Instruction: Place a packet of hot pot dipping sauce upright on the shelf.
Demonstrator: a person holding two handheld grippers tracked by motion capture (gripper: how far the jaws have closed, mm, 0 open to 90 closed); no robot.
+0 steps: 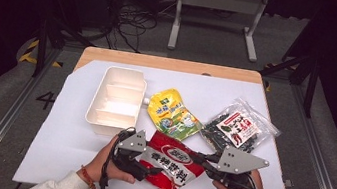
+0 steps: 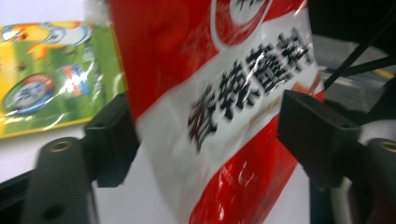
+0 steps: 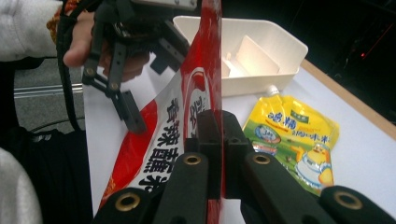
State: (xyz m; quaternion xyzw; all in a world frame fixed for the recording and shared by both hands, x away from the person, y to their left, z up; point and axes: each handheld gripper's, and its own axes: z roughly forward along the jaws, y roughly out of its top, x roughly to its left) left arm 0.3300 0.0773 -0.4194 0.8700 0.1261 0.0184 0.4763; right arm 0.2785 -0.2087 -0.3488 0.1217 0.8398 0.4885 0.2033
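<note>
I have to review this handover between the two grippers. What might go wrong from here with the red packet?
The right gripper pinches only the thin edge of the red packet, so the packet might slip or swing out.

The left gripper is open around the packet, its pads not yet pressing; if the right lets go early, the packet may drop onto the table.

Closing on a hanging, tilted packet might crumple it.

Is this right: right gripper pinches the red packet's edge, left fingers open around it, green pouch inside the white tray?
Not quite. The green pouch lies on the table beside the white tray, not inside it, as the high view shows. The rest holds: right gripper pinches the red packet; left gripper open around it.
</note>
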